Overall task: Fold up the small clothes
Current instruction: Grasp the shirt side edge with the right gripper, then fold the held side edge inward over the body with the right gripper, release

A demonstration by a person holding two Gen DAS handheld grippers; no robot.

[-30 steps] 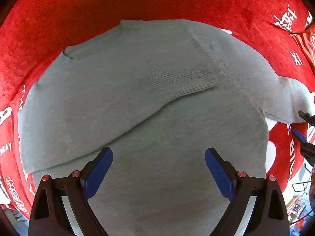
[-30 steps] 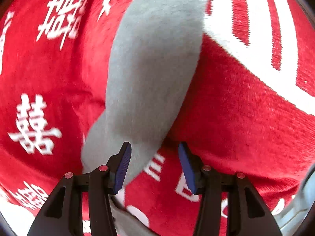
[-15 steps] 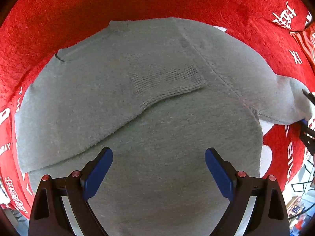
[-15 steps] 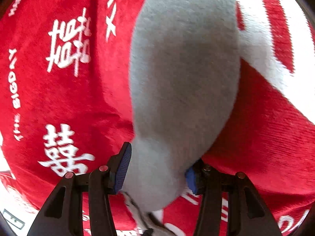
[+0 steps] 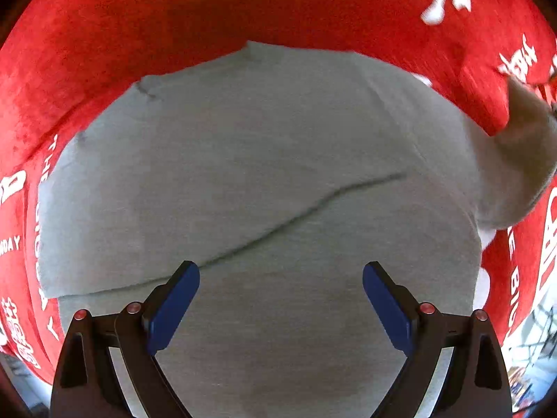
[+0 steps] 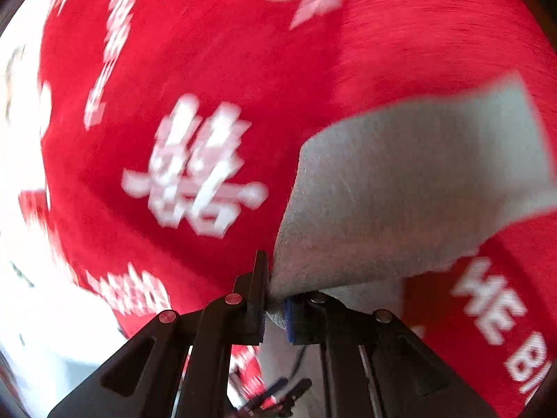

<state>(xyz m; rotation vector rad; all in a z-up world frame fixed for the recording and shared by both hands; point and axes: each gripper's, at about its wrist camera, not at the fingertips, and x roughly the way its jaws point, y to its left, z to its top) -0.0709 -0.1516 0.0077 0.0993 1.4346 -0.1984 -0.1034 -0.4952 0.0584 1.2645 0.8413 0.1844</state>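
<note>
A small grey knit sweater (image 5: 264, 174) lies flat on a red cloth (image 5: 243, 7), with its left sleeve folded across the body. My left gripper (image 5: 281, 299) is open and empty, hovering over the sweater's lower body. My right gripper (image 6: 275, 308) is shut on the cuff end of the sweater's right sleeve (image 6: 410, 191) and holds it lifted off the cloth. That raised sleeve also shows at the right edge of the left wrist view (image 5: 522, 160). The right wrist view is blurred by motion.
The red cloth (image 6: 216, 69) carries white printed characters and letters (image 6: 195, 170). Its edge and a bright floor area (image 6: 21, 296) show at the left of the right wrist view. Clutter lies past the cloth's edge at lower right (image 5: 532, 358).
My right gripper closed on the sleeve end and lifted it, swinging the sleeve up and away from the cloth. My left gripper drew back slightly over the sweater and stayed open.
</note>
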